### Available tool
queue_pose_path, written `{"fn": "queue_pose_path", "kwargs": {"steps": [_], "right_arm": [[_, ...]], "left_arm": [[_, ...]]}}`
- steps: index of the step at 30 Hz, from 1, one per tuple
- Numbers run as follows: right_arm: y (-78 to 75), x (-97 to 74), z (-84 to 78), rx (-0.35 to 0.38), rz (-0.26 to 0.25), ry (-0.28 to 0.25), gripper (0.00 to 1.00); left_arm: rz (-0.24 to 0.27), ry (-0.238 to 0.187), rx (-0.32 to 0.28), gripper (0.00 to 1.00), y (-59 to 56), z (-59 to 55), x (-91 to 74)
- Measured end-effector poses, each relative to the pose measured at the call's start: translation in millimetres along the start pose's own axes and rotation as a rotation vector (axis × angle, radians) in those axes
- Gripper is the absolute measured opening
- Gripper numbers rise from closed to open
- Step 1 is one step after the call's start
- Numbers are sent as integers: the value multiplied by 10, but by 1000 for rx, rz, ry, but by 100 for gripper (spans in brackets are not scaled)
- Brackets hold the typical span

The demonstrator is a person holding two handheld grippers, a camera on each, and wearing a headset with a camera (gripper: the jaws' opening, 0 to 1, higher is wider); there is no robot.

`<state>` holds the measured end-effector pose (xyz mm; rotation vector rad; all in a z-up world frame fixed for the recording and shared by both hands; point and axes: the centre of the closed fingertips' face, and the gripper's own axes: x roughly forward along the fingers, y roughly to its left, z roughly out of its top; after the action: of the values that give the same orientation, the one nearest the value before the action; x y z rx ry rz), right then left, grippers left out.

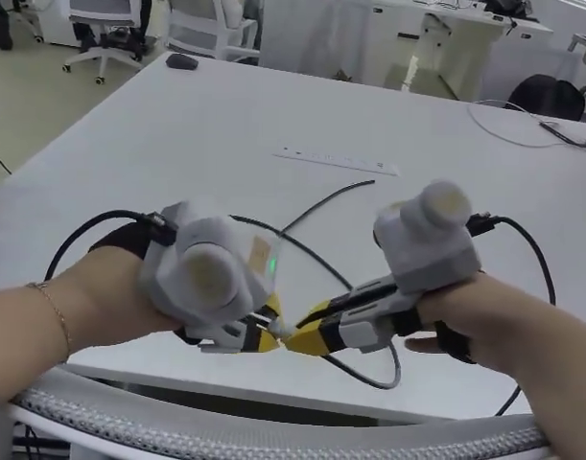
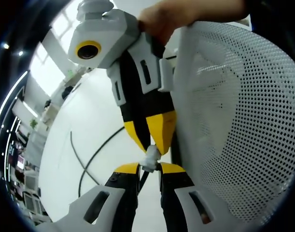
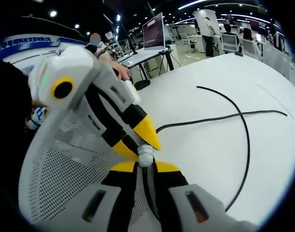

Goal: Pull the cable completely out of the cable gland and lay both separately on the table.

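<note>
meeting tip to tip just above the near edge of the desk (image 1: 225, 115), the 2 grippers share the small white cable gland (image 1: 285, 331). the left gripper (image 1: 265, 333) has its yellow fingers pinched on the gland. the right gripper (image 1: 310, 342) has its fingers closed on the black cable (image 3: 210, 119) right where it enters the gland. the cable is threaded through the gland, and the rest of it lies in crossing loops on the desk beyond the hands. a white mesh chair back (image 1: 273, 436) sits just below the grippers.
</note>
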<state>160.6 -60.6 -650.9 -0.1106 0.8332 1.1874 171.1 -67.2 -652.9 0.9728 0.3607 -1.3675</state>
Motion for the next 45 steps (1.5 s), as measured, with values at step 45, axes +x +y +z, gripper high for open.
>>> {"fn": "queue_pose_path", "kwargs": {"steps": [45], "right_arm": [[-293, 18, 188, -581, -356, 128, 4]], "left_arm": [[93, 31, -292, 14, 320, -223, -84]]}}
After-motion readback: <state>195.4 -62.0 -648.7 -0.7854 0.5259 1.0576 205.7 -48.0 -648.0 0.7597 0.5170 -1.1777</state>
